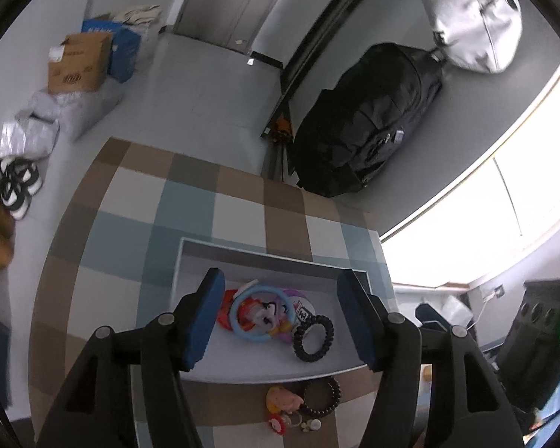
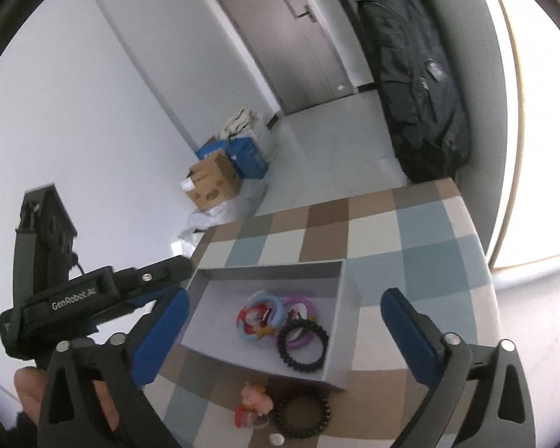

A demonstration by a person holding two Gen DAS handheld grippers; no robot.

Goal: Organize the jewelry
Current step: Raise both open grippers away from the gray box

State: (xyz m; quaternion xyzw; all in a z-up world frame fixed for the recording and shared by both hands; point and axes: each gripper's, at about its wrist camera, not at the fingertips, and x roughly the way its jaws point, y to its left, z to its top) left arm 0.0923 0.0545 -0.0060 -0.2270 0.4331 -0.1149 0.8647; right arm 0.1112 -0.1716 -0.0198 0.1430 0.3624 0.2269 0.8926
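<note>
A shallow grey box (image 1: pixel 257 252) sits on a checked tabletop. Inside lie a light blue ring (image 1: pixel 242 317), a purple ring (image 2: pixel 298 332), small cartoon charms and a black spiral hair tie (image 1: pixel 313 339). My left gripper (image 1: pixel 282 317) hovers over the box, open, with nothing between its blue pads. My right gripper (image 2: pixel 285 336) is wide open above the box's near side, also holding nothing. In front of the box, on the cloth, lie a black bead bracelet (image 2: pixel 302 416), a pink figure (image 2: pixel 255 399), a red charm (image 2: pixel 242 420) and a white bead (image 2: pixel 276 438).
The table edge (image 2: pixel 201 235) drops to a pale floor on the left. Cardboard boxes (image 2: pixel 212 183) stand by the wall and a black backpack (image 1: pixel 366 123) hangs beyond the table. A hand (image 2: pixel 30 384) shows at lower left, under the other gripper's black casing (image 2: pixel 74 298).
</note>
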